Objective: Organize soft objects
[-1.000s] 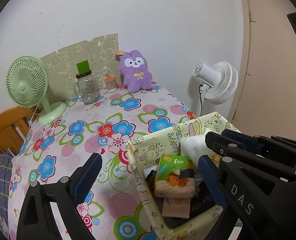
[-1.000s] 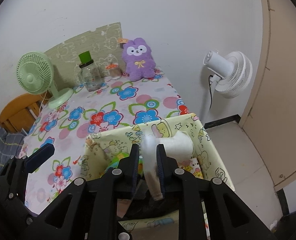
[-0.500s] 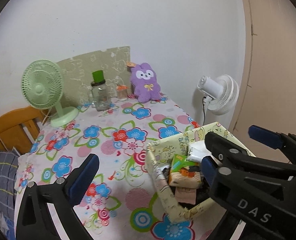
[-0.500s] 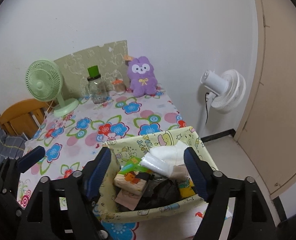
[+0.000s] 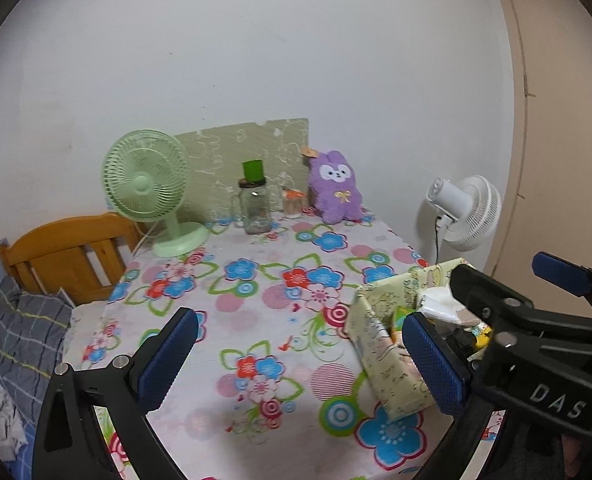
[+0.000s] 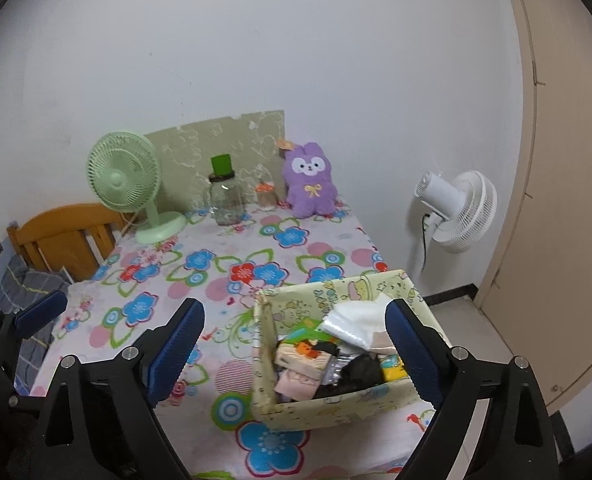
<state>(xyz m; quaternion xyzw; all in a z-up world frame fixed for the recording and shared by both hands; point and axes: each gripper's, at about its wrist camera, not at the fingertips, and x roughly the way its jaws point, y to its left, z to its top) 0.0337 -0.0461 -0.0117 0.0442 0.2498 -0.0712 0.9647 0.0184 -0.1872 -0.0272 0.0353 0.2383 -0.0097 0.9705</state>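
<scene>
A pale yellow cartoon-print fabric box (image 6: 324, 410) stands at the near right corner of the flowered table (image 6: 216, 264). It holds several soft items, with a white cloth (image 6: 360, 320) on top; the box also shows in the left wrist view (image 5: 380, 364). A purple plush rabbit (image 6: 310, 186) sits upright at the far edge by the wall, also in the left wrist view (image 5: 336, 188). My right gripper (image 6: 296, 344) is open and empty, above and in front of the box. My left gripper (image 5: 300, 356) is open and empty over the table's near edge.
A green desk fan (image 6: 128, 188), a glass jar with a green lid (image 6: 226, 196) and a small jar (image 6: 266, 196) stand along the wall. A white floor fan (image 6: 460, 212) stands right of the table. A wooden headboard (image 6: 64, 236) and grey bedding lie left.
My right gripper opened and let the white cloth go into the box. Both grippers then pulled back and up, away from the box.
</scene>
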